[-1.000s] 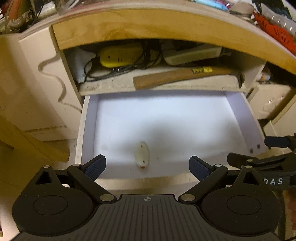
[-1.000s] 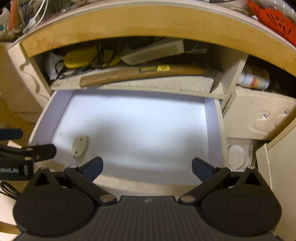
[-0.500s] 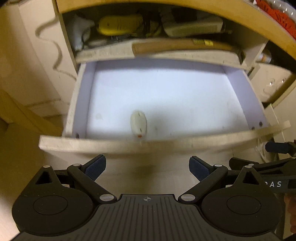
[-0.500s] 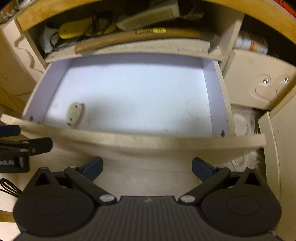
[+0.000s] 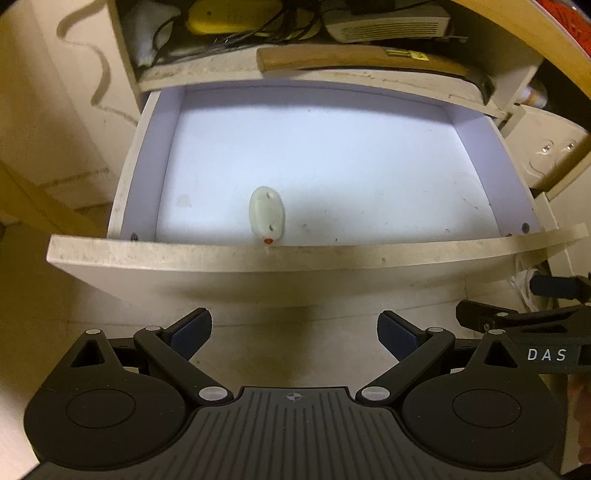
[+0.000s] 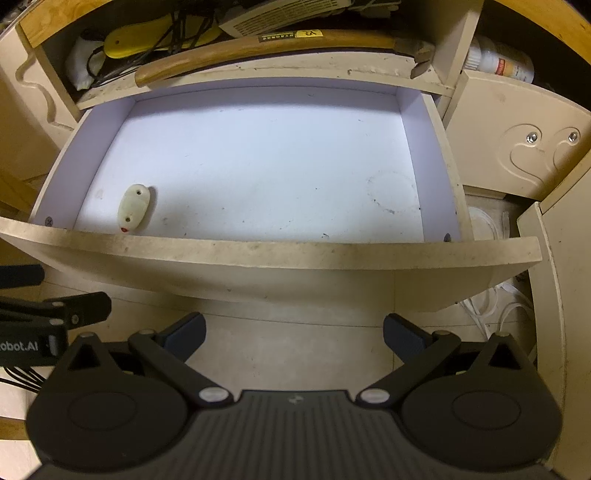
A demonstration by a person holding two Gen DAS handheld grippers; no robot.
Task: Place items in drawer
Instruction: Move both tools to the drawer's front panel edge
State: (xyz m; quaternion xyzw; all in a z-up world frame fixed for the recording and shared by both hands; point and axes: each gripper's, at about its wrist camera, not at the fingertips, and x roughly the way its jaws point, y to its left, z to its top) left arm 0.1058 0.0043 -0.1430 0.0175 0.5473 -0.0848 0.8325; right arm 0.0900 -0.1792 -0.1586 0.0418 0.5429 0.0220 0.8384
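An open drawer with a white floor and pale front panel shows in both views; in the right wrist view its front edge runs across the middle. A small cream oval item with a red tip lies inside near the front; in the right wrist view it lies at the front left. My left gripper is open and empty, in front of and below the drawer front. My right gripper is also open and empty, beside it on the right.
A shelf above the drawer holds a wooden-handled hammer, a yellow device with black cables and a grey box. A cream cabinet door stands to the right. White cables lie on the floor at right.
Both grippers have pulled back and away from the drawer. The drawer's front panel, hidden under the grippers a second ago, now shows in full. The oval item has not moved.
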